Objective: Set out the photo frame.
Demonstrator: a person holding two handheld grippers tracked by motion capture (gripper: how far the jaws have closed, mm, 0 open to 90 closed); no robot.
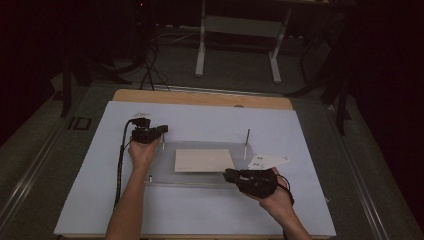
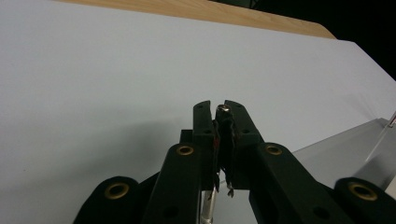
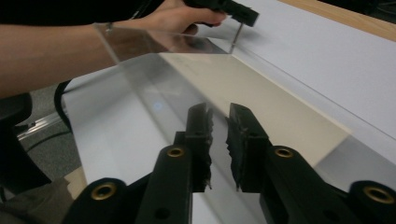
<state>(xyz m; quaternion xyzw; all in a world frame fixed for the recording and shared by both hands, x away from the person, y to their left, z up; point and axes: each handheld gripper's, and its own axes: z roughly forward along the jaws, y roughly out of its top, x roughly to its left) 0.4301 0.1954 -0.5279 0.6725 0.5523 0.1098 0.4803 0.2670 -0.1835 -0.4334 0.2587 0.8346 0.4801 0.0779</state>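
A: Any writing? I read "ID" on the dark floor plate (image 1: 79, 123) left of the table; nothing else legible. The small marks on the white three-cornered card (image 1: 268, 161) are too fine to read.

B: Surface: a pale blue-white sheet (image 1: 200, 210) over a wooden tabletop (image 1: 200, 97), whose edge shows along the far side. Room dim, grey floor, one white desk frame (image 1: 240, 30) beyond the table.

A: Count: one clear acrylic plate (image 1: 165, 170) mid-sheet, one cream card (image 1: 205, 160) lying on it, two upright metal pins, two grippers.

B: Left gripper (image 2: 222, 108): jaws closed on the left pin (image 2: 224, 108), its tip showing between them, at the plate's far left corner.

A: The right pin (image 1: 247, 142) stands free at the far right corner.

B: Right gripper (image 3: 219, 116): jaws parted with a clear gap, nothing between them, hovering at the plate's near right edge, pointed along the cream card.
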